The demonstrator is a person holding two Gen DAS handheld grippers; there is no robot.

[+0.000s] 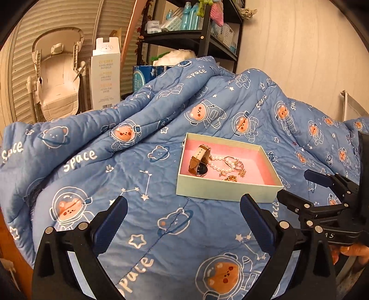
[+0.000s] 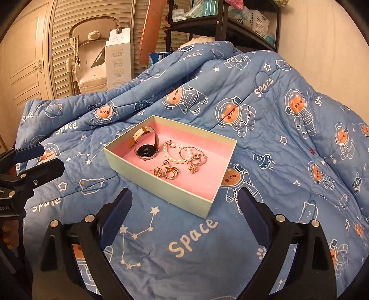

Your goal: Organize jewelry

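A pale green box (image 1: pixel 221 187) (image 2: pixel 161 184) with a pink lining sits on the blue space-print quilt (image 1: pixel 115 161) (image 2: pixel 276 138). Inside lie a watch (image 1: pixel 198 161) (image 2: pixel 145 145) with a beige strap, a pearl bracelet (image 1: pixel 218 164) (image 2: pixel 171 153), gold rings (image 2: pixel 171 173) and gold earrings (image 2: pixel 193 169). My left gripper (image 1: pixel 184 203) is open and empty just in front of the box. My right gripper (image 2: pixel 184 195) is open and empty at the box's near corner. Each gripper shows in the other's view, the right one (image 1: pixel 299 191) and the left one (image 2: pixel 48 159).
The quilt rises in folds behind the box. Beyond it stand a black shelf rack (image 1: pixel 203 39) with bottles and baskets, a tall white carton (image 1: pixel 105 73), a folded baby seat (image 1: pixel 57 76) and a louvred door (image 2: pixel 76 13). A plain wall (image 1: pixel 299 46) is at right.
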